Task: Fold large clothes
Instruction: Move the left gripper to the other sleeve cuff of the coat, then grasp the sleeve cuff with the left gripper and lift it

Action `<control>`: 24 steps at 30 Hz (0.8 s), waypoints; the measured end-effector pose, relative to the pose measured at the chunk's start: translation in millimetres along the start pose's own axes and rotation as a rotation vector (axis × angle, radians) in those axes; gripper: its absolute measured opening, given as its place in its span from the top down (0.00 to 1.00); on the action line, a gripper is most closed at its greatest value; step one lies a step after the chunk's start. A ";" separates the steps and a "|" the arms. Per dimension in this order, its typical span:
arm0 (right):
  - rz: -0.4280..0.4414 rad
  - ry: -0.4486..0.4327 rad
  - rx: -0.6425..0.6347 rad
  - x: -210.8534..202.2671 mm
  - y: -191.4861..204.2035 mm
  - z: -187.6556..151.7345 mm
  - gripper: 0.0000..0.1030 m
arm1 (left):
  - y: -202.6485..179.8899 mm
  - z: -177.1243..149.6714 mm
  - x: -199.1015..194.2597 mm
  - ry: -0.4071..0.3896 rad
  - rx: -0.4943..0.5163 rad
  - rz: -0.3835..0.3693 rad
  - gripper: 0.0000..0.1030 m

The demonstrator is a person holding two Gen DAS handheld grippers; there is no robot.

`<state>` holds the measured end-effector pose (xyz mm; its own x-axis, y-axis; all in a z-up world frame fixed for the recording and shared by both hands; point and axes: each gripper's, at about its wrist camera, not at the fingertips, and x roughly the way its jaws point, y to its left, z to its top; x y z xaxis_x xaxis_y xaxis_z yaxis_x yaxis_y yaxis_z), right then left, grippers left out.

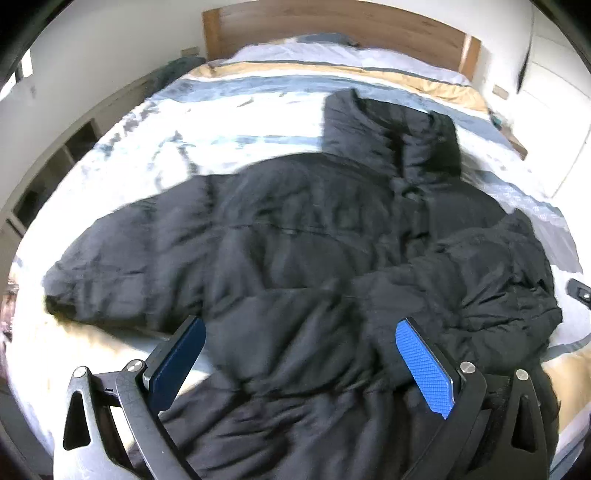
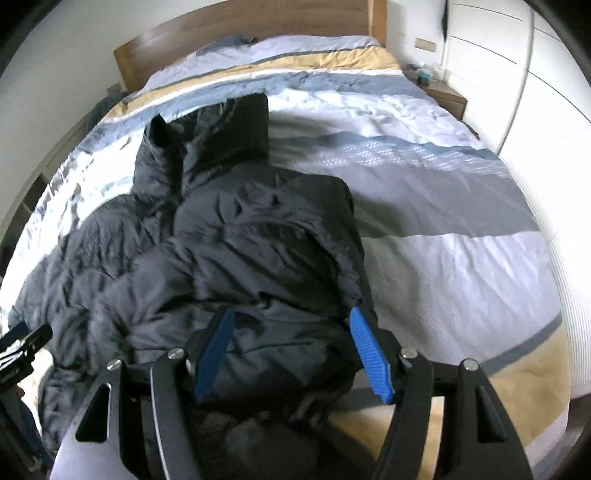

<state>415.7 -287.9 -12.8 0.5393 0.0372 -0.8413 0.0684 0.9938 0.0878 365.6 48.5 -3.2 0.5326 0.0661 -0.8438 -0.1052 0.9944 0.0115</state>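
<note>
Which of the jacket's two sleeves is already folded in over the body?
The sleeve on the right-gripper side: it lies bunched over the jacket body. The other sleeve lies stretched out flat on the bed.

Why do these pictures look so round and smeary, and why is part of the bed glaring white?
Left wrist view: fisheye lens bows the headboard; sunlight blows out the duvet; the black jacket is motion-blurred. Right wrist view: same curving, softer light, jacket mildly smeared, dark corners.

Left gripper (image 1: pixel 300 363) and right gripper (image 2: pixel 293 354) both spread wide, blue pads (image 1: pixel 424 369) facing inward.
</note>
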 end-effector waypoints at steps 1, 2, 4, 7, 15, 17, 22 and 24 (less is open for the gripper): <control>0.005 0.004 0.019 -5.6 3.9 -0.6 0.38 | 7.4 2.0 -3.3 0.004 -0.006 0.002 0.02; 0.006 0.006 0.030 -10.2 8.1 -1.1 0.38 | 16.8 2.8 -6.8 0.011 -0.018 0.008 0.02; -0.004 0.010 0.035 -19.9 17.5 -3.6 0.38 | 42.9 3.2 -15.3 0.017 -0.073 0.018 0.02; 0.004 0.028 0.048 -30.0 28.8 -3.7 0.38 | 79.3 1.3 -23.6 0.024 -0.139 0.039 0.02; 0.009 0.030 0.016 -39.4 59.9 4.5 0.38 | 208.9 -17.7 2.5 0.074 -0.448 0.044 0.02; 0.004 0.042 -0.002 -34.6 70.8 5.7 0.38 | 236.3 -23.5 12.7 0.080 -0.492 0.062 0.02; -0.011 0.078 -0.039 -19.6 96.8 7.8 0.38 | 300.9 -32.3 36.1 0.091 -0.627 0.073 0.02; -0.016 0.092 -0.049 -13.5 108.1 10.1 0.38 | 324.9 -36.3 45.1 0.090 -0.694 0.052 0.02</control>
<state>424.3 -182.0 13.4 0.4591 0.0281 -0.8880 0.0344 0.9982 0.0494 325.0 371.6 -57.1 0.4441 0.0752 -0.8928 -0.6562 0.7058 -0.2669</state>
